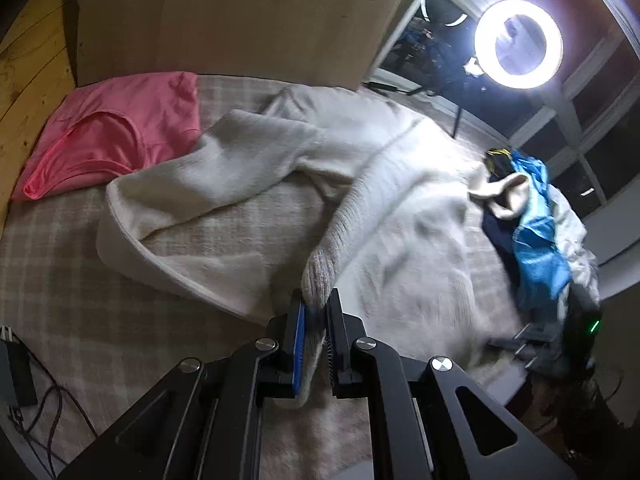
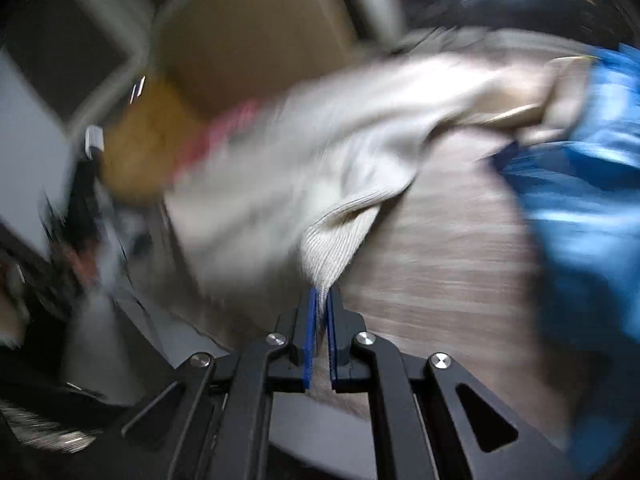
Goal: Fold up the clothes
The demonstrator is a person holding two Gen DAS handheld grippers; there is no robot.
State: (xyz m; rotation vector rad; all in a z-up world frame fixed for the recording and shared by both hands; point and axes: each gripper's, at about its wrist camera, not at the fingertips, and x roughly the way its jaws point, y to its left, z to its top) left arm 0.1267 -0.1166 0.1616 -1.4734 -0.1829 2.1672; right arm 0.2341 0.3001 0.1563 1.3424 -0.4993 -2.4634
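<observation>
A cream knit sweater (image 1: pixel 360 168) lies spread across a plaid bed cover (image 1: pixel 80 288). My left gripper (image 1: pixel 316 304) is shut on the ribbed cuff of one sleeve (image 1: pixel 320 272), which stretches up toward the sweater's body. In the blurred right wrist view, my right gripper (image 2: pixel 322 298) is shut on a ribbed edge of the same sweater (image 2: pixel 336 240), whose cloth trails up and to the left. A folded pink garment (image 1: pixel 116 136) lies at the far left of the bed.
A pile of clothes with a bright blue garment (image 1: pixel 536 232) sits at the bed's right edge; it also shows in the right wrist view (image 2: pixel 584 200). A wooden headboard (image 1: pixel 240 20) stands behind. A ring light (image 1: pixel 518 44) glares at upper right. Cables (image 1: pixel 44 412) lie lower left.
</observation>
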